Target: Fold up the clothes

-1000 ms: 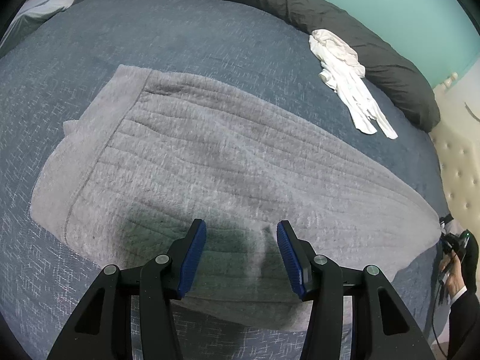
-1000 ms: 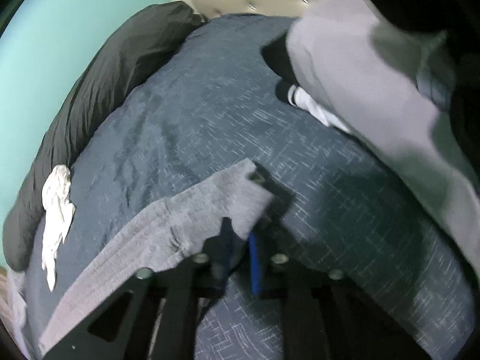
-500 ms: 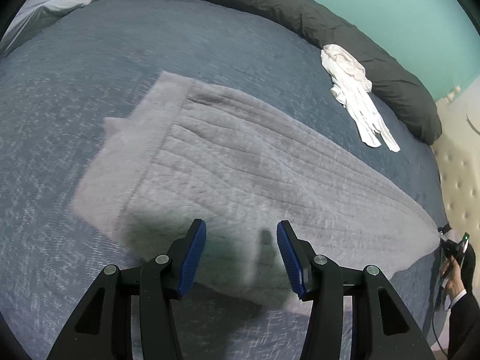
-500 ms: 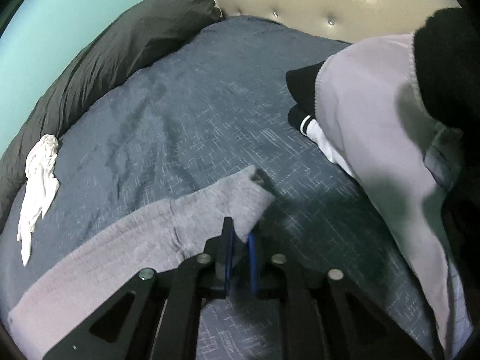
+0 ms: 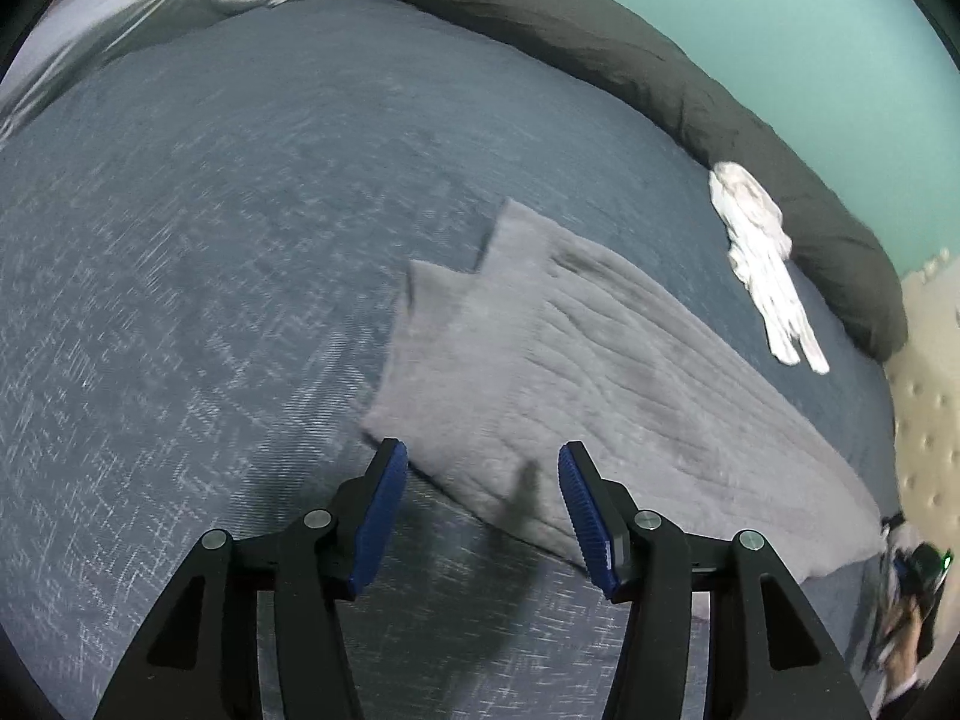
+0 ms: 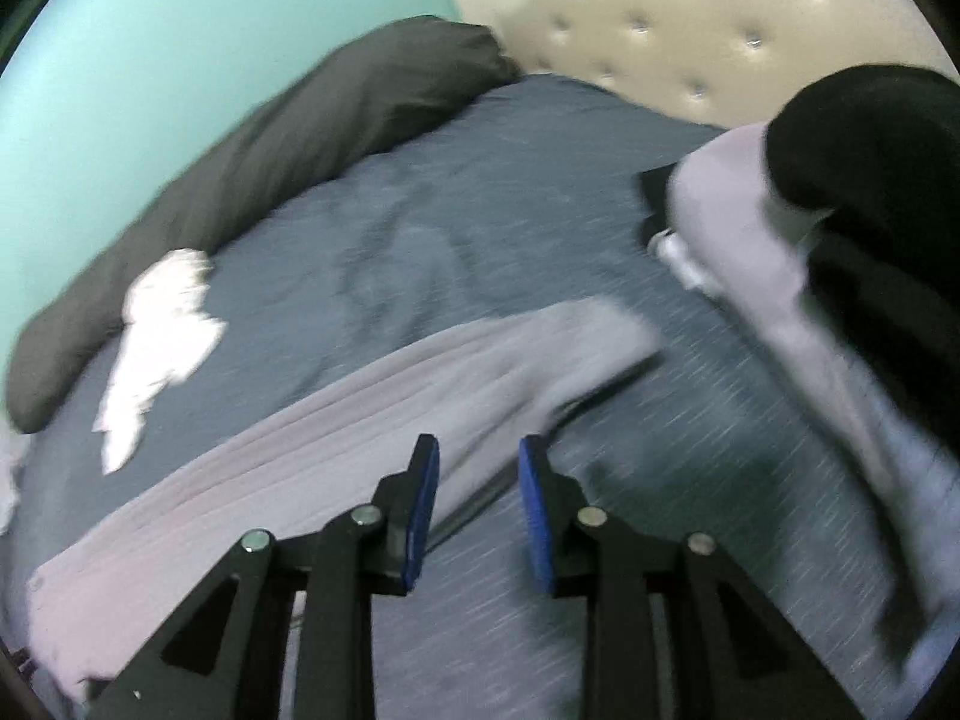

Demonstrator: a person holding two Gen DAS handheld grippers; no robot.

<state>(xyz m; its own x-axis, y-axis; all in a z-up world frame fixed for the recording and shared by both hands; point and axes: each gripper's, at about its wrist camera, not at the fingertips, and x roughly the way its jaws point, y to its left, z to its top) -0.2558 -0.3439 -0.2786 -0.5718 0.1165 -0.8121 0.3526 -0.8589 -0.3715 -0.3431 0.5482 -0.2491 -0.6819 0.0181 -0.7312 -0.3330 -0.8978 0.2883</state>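
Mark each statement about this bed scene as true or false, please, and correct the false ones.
1. The grey ribbed knitted garment lies spread flat on the dark blue bedspread. True.
2. The right gripper clamps the garment's corner. False: its fingers are opening and nothing is pressed between them.
3. A crumpled white cloth lies beside the long dark grey pillow. True.
4. The left gripper holds the white cloth. False: its fingers stand apart and empty above the garment's edge.
5. The wall is red. False: it is turquoise.
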